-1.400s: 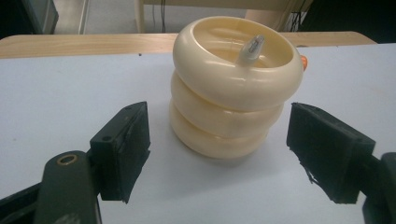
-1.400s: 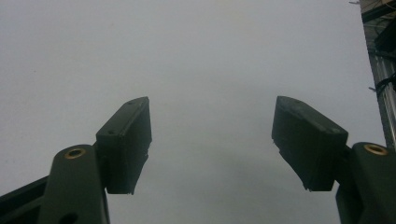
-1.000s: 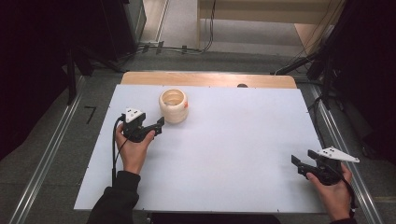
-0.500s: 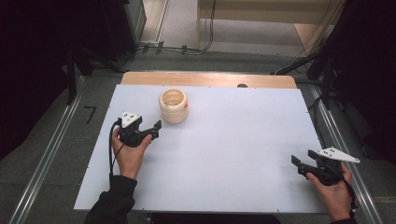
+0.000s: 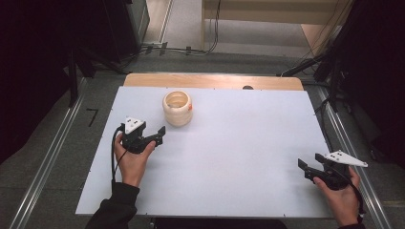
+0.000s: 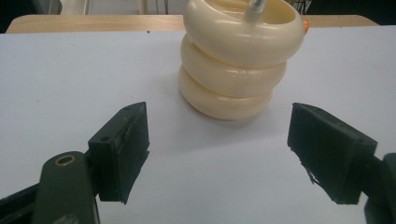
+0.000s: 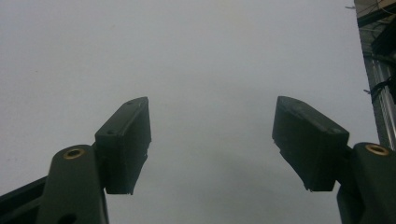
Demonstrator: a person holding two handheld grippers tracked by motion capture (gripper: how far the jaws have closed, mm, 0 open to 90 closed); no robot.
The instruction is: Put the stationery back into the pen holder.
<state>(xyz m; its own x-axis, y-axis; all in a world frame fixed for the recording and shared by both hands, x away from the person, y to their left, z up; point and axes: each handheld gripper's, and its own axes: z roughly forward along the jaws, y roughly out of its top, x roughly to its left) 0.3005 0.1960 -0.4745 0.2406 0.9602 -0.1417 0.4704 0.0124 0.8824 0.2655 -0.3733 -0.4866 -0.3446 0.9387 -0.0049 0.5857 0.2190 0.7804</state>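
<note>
A cream pot [image 5: 177, 108] made of three stacked bulging rings stands upright on the far left part of the white table [image 5: 229, 152]. My left gripper [image 5: 160, 135] is held just short of it and a little to its left, jaws open and pointing toward it. In the left gripper view the pot [image 6: 238, 60] stands ahead of the open left gripper [image 6: 219, 135], apart from both jaws. A metal tip [image 6: 254, 7] shows at the pot's mouth. My right gripper [image 5: 304, 169] rests near the front right corner. Over bare white surface, the right gripper [image 7: 212, 135] is open and holds nothing.
A wooden strip [image 5: 215, 80] runs along the table's far edge. Metal rails [image 5: 47, 162] flank both sides, with cables on the floor [image 5: 191, 47] beyond. An orange spot [image 6: 305, 23] peeks from behind the pot.
My left gripper has drawn back slightly from the pot, toward the near edge and leftward. The right gripper and the pot have stayed put.
</note>
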